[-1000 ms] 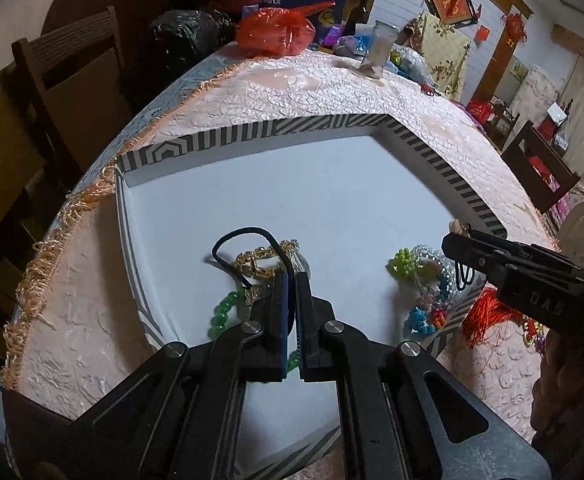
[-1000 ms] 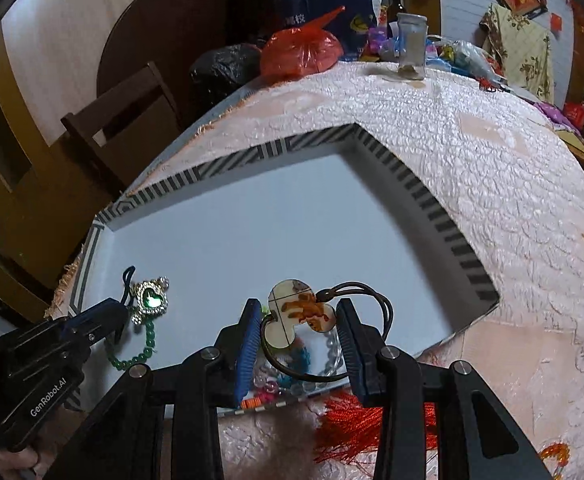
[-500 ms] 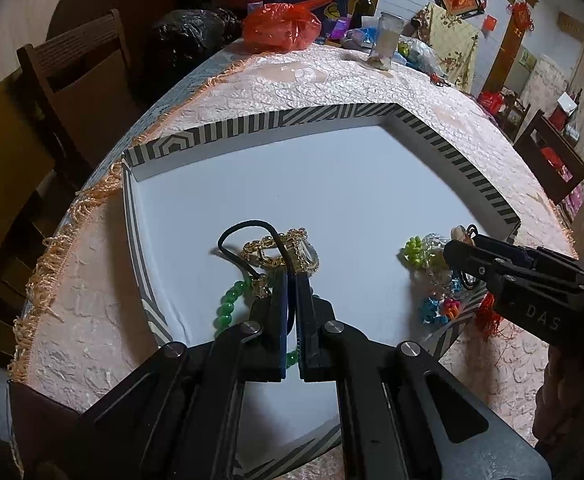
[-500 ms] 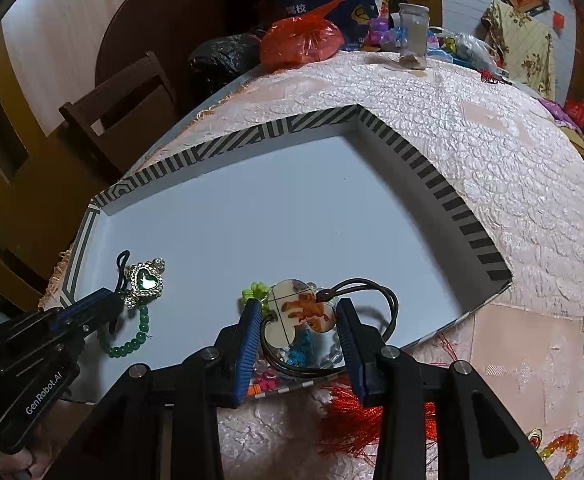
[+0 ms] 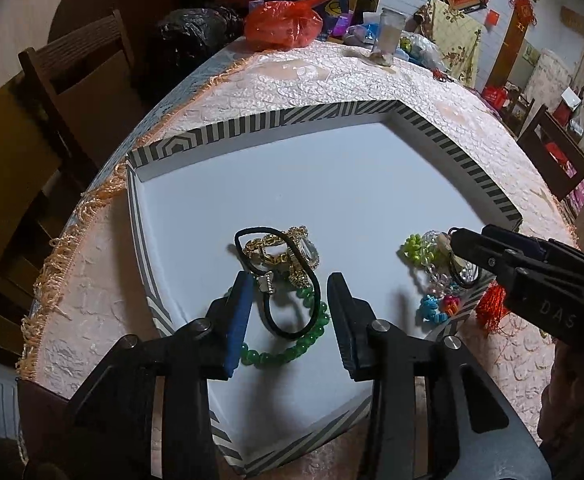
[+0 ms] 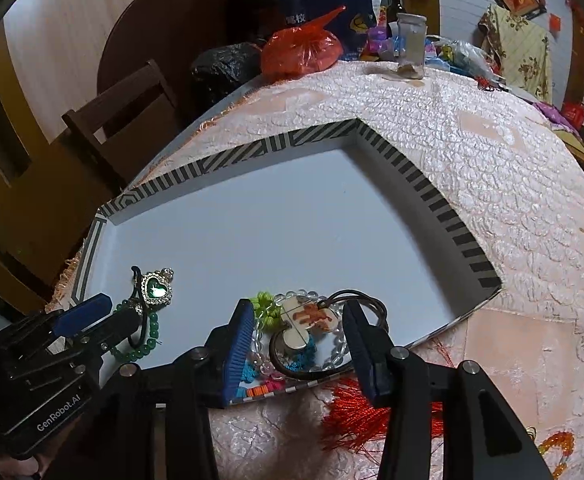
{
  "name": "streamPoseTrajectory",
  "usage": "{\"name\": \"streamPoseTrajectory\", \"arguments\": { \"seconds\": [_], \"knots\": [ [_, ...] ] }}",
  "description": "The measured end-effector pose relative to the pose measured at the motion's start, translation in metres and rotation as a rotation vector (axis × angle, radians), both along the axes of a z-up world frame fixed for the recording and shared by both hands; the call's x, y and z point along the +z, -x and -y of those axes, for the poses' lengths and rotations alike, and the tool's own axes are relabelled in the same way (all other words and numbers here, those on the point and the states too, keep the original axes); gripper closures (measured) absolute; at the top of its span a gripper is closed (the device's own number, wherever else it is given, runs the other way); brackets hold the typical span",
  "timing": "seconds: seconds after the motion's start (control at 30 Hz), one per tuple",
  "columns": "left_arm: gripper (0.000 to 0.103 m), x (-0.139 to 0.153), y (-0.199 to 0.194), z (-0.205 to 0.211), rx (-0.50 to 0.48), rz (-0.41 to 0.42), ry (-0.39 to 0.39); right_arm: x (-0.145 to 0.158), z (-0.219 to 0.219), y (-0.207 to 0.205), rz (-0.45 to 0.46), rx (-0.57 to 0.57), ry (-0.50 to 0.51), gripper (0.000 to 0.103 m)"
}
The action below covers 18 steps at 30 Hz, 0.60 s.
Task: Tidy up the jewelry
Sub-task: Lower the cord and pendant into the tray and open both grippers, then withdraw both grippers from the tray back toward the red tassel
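A white tray with a striped rim (image 5: 332,114) lies on the pink tablecloth. My left gripper (image 5: 289,280) is opening over the tray's near left part. Between its fingers, untouched by the pads, lie a black cord (image 5: 287,320), a gold chain with a heart pendant (image 5: 292,252) and a green bead bracelet (image 5: 292,350). My right gripper (image 6: 298,308) is also opening at the tray's near rim (image 6: 424,184). A white pendant with an orange figure (image 6: 310,316) on a brown cord rests loose between its fingers, on top of a clear bead bracelet (image 6: 340,350).
A red tassel (image 6: 356,412) hangs over the tray's near edge onto the cloth. A lime knotted piece (image 6: 265,306) and colourful braids (image 6: 259,390) lie by the pendant. At the far end stand a red bag (image 5: 283,26) and a jar (image 5: 390,36). A wooden chair (image 5: 79,76) is left.
The left jaws went from shut to apart, and the black cord with the gold chain now lies free on the tray. The right jaws widened off the white pendant.
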<state>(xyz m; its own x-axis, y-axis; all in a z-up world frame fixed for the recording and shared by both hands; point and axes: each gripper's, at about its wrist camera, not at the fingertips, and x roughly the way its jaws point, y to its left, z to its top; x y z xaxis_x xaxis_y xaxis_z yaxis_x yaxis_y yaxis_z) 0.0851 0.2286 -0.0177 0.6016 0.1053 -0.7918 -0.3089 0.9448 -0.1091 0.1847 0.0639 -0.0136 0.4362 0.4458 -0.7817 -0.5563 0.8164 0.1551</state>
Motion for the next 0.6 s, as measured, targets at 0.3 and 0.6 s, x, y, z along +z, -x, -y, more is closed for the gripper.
{"name": "streamPoseTrajectory", "arguments": {
  "seconds": [0.3,0.6],
  "knots": [
    [0.048,0.004,0.002,0.004,0.001,-0.007,-0.024,0.008,0.009,0.004,0.011,-0.016,0.008,0.059],
    [0.042,0.006,0.007,0.004,0.012,-0.026,-0.042,0.011,0.017,0.009,0.012,-0.025,-0.001,0.059]
  ]
}}
